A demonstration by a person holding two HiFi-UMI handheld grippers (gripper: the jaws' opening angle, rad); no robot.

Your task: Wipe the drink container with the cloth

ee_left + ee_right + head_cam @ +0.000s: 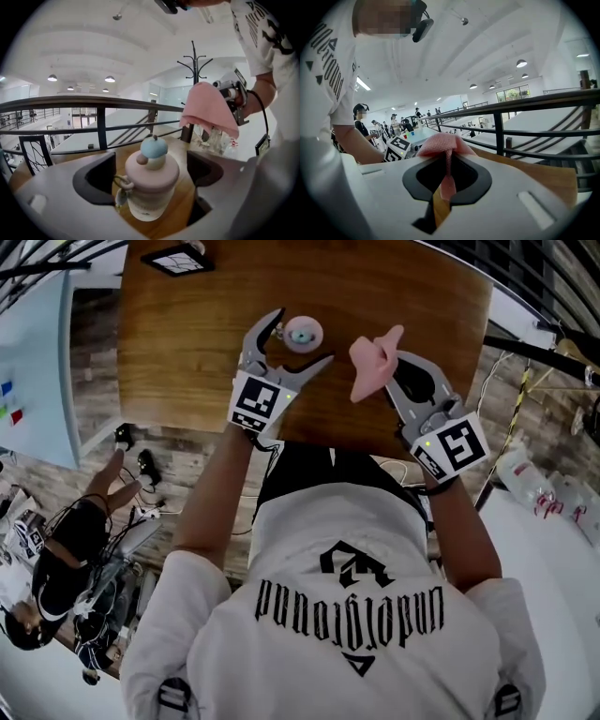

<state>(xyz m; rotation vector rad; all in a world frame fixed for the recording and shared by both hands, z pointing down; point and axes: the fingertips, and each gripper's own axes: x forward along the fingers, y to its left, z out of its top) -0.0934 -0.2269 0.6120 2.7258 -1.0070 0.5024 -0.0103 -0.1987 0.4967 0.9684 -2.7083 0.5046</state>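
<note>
The drink container (303,333), a small cup with a pink lid and a pale blue knob on top, is standing upright on the wooden table (187,343), towards the edge nearest the person. It is being straddled by the left gripper (300,340), whose jaws are being held wide apart, one on each side of the cup. In the left gripper view a gap is showing between each pad and the cup's wall, so nothing is being gripped there.

The pink cloth (375,362) is being clamped by the right gripper (401,367). Its jaws are being kept together on a thin fold, with the rest of the cloth bunching out past the tips. The cloth is being held just to the right of the cup and apart from it, so no wiping contact is being made.

The step in hand is judged to be the set-up before the wipe: the cup is being framed for a steadying hold while the cloth is being kept ready.

The next move is judged to call for the left jaws being closed gently on the cup's body below the lid, since a light cup is likely to slide or tip. The cloth would then be brought across onto the lid or wall, without the pinched fold being dragged free.
</note>
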